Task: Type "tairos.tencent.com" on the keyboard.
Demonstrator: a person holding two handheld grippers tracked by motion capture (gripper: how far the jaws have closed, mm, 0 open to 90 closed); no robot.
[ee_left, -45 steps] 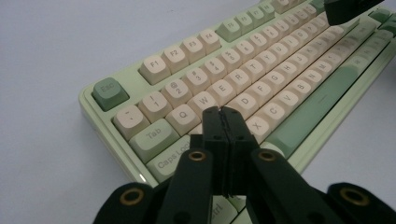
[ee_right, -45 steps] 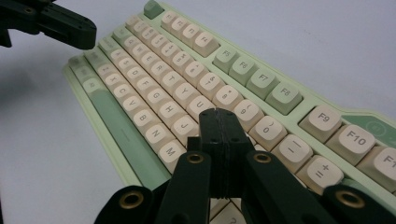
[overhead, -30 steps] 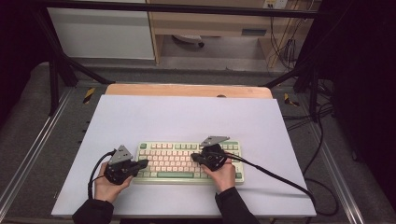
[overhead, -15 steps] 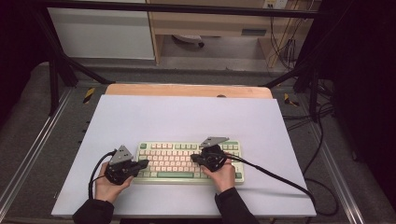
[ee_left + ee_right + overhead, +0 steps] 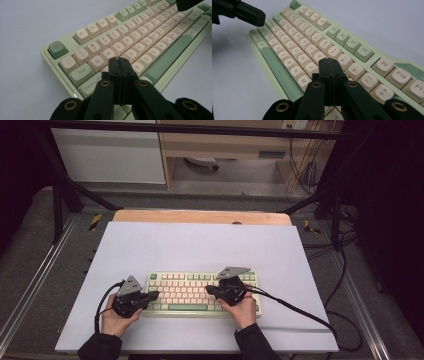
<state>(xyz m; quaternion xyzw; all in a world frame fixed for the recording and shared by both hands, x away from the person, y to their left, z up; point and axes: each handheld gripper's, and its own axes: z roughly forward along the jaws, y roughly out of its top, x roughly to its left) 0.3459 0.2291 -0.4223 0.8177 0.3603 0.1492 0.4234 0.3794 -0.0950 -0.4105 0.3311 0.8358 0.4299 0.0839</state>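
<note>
A pale green keyboard (image 5: pixel 186 289) with cream keys lies near the front of the white table top. My left gripper (image 5: pixel 154 295) is shut with nothing in it, its tips over the keyboard's left end. In the left gripper view its closed tips (image 5: pixel 119 60) hover just above the keys (image 5: pixel 140 32) near A and S. My right gripper (image 5: pixel 209 290) is shut and empty too, reaching in from the right over the middle keys. Its closed tips (image 5: pixel 328 61) sit above the keys (image 5: pixel 294 37) around J and K. Each hand grips its tool from the front edge.
The white sheet (image 5: pixel 200 245) covers the table, with a wooden strip (image 5: pixel 200 216) along its far edge. Black cables (image 5: pixel 300 307) trail right and another loops at the left hand (image 5: pixel 100 305). Dark frame posts (image 5: pixel 60 200) stand at the far corners.
</note>
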